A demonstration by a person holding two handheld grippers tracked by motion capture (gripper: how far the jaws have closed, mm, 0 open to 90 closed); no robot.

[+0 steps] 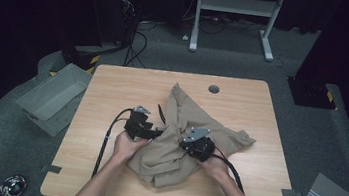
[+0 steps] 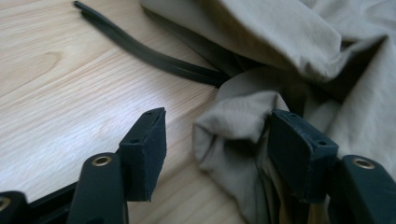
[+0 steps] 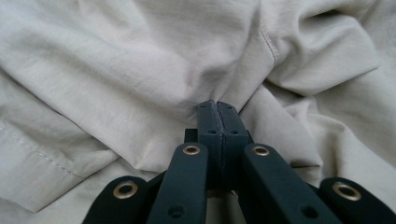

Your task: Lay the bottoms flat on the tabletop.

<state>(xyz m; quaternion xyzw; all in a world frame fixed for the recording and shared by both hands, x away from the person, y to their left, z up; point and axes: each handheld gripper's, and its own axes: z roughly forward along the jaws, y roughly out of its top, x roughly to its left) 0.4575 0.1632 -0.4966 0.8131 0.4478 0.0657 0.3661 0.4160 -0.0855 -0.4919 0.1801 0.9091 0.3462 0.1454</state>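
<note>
High view: a crumpled beige garment (image 1: 185, 139) lies on the wooden table (image 1: 113, 85), spread from the table's middle toward the near edge, with one pointed part reaching toward a round hole (image 1: 214, 89) in the tabletop. The person's left hand (image 1: 126, 147) holds the left gripper (image 1: 158, 134) at the garment's left border, and the right hand (image 1: 215, 167) holds the right gripper (image 1: 184, 144) on top of the cloth near its middle; the two grippers lie near each other. A grey bin (image 1: 52, 94) stands on the floor off the table's left side, and a white frame (image 1: 235, 15) stands on the floor beyond the far edge. Left gripper view: the jaws stand apart, released, with a folded lip of the garment (image 2: 233, 135) between them; the cloth lies against the right-hand pad (image 2: 299, 144), while the left-hand pad (image 2: 147, 144) is clear of it, over bare wood. A dark strap (image 2: 149, 53) runs across the table and disappears under the cloth. Right gripper view: the right gripper (image 3: 217, 109) has its jaws pressed together, clenched on a pinched ridge of the garment (image 3: 140, 70), whose folds radiate from the pads; a stitched seam (image 3: 268, 44) runs down toward the grip.
</note>
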